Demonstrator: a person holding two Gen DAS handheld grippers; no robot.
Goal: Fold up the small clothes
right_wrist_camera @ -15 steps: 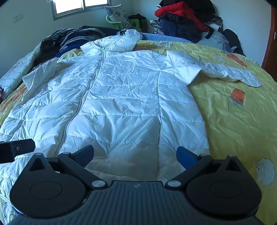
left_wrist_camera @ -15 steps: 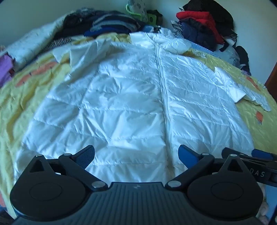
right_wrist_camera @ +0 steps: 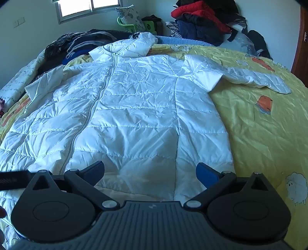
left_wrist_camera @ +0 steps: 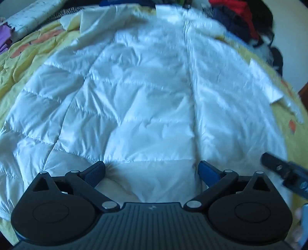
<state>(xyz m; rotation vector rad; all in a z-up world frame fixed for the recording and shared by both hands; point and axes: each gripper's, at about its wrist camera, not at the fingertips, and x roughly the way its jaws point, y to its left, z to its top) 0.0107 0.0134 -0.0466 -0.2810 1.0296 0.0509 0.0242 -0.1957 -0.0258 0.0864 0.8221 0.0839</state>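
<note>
A white quilted puffer jacket [left_wrist_camera: 146,100] lies spread flat, front up and zipped, on a yellow bedspread; it also shows in the right wrist view [right_wrist_camera: 138,115]. Its right sleeve [right_wrist_camera: 246,75] stretches out sideways. My left gripper [left_wrist_camera: 152,171] is open, low over the jacket's hem left of the zip. My right gripper [right_wrist_camera: 150,171] is open over the hem right of the zip. Each gripper's tip shows at the edge of the other's view. Neither holds anything.
The yellow bedspread [right_wrist_camera: 259,134] with cartoon prints covers the bed. Piled dark clothes [right_wrist_camera: 84,42] lie at the far left, red and dark jackets [right_wrist_camera: 202,17] at the far right. A green chair [right_wrist_camera: 134,25] and a window stand behind.
The left gripper has moved forward and lower toward the jacket, so the jacket fills more of its blurred view. The right gripper's view is almost unchanged.
</note>
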